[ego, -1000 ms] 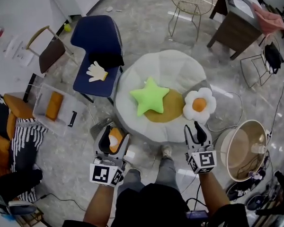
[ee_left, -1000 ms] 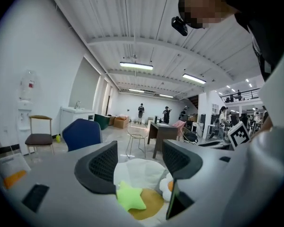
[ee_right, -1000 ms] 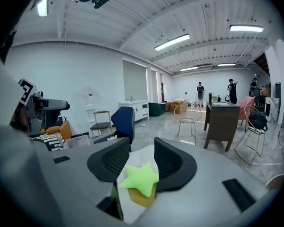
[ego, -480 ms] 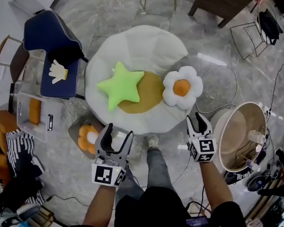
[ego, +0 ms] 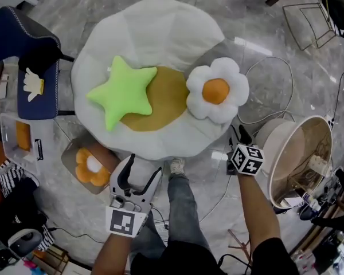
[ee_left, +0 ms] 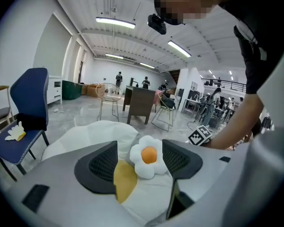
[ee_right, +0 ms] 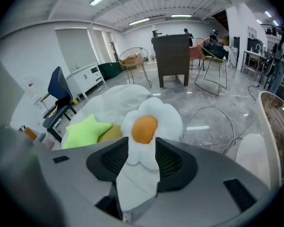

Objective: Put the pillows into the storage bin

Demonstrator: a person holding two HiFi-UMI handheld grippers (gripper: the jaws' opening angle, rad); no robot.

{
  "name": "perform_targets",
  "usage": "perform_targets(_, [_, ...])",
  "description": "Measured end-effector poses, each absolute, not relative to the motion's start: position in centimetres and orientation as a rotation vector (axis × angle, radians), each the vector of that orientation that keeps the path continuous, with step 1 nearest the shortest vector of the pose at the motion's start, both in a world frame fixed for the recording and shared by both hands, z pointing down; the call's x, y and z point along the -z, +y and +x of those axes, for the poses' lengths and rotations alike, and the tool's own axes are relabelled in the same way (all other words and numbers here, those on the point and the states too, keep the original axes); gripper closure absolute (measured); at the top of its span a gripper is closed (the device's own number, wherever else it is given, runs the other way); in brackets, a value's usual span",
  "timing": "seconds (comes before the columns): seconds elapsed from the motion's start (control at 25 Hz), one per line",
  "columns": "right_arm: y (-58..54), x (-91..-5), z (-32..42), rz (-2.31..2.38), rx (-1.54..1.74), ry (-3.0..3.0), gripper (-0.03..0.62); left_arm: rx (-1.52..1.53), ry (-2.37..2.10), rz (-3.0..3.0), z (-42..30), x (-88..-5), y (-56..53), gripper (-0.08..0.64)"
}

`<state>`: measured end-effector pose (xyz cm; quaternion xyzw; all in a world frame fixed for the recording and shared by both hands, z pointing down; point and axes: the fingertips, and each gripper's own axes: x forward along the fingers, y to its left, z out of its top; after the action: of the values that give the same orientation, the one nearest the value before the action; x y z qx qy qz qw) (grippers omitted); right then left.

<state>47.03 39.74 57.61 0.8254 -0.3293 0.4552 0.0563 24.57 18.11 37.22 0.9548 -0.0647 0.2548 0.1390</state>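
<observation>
Both claws dropped toward the beanbag (ego: 155,27) — left claw (ego: 144,165) agape, empty; right claw (ego: 239,133) just opening, nothing between its jaws. Approach step, by judgement: flower pillow (ego: 217,90) lies on the beanbag near the right claw — next, probably straddle a petal and clench.

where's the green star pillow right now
In the head view the green star pillow lies on the left half of the white round cushion, overlapping the mustard-yellow pad, with the white flower pillow apart to its right.
</observation>
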Motion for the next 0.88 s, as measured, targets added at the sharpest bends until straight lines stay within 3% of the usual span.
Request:
perform_targets(0.32, [40.4, -67.5, 48.2, 2.464, -1.54, -0.895, 0.362, -0.888, -0.136, 2.671, 24.2, -44.7, 19.1, 0.249])
perform_targets(0.88, [40.8, -74.6, 49.7, 2.523, -1.84, -0.793, 0.188, -1.002, -0.139, 2.626, 24.4, -48.4, 18.4, 0.249])
